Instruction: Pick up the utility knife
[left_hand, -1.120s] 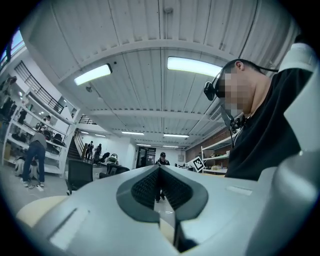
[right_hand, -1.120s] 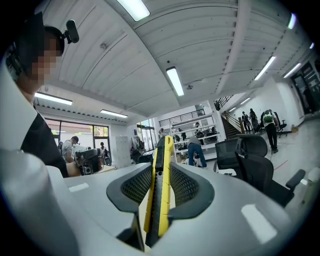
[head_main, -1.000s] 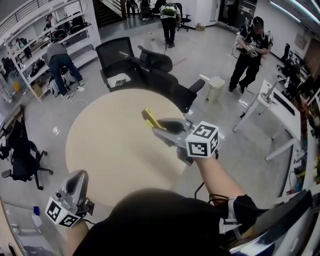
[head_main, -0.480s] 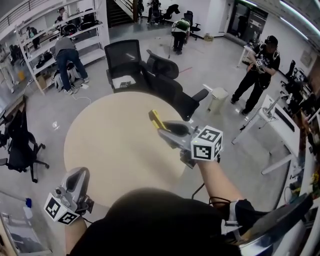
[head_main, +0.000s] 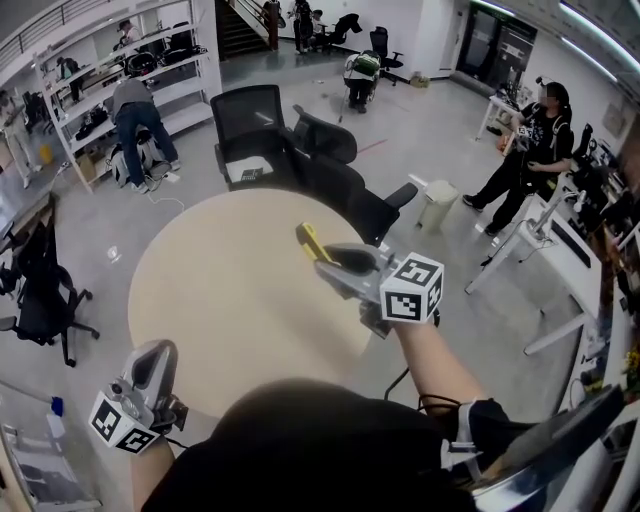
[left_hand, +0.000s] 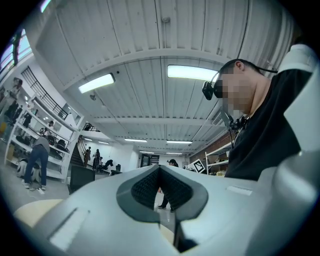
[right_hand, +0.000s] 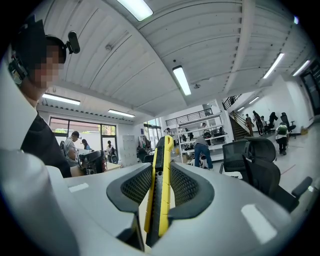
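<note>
Here, the right gripper is clamped on the knife, its pads on the flat sides mid-body, held above the round counter. The yellow knife looks light, stiff and smooth, and the flats seem the safest place to hold it. The left gripper is closed and empty.

No readable text, brand or number anywhere. Only markings: black-and-white square code patterns on the cube of the right gripper and on that of the left gripper. No letters or digits in them.
</note>
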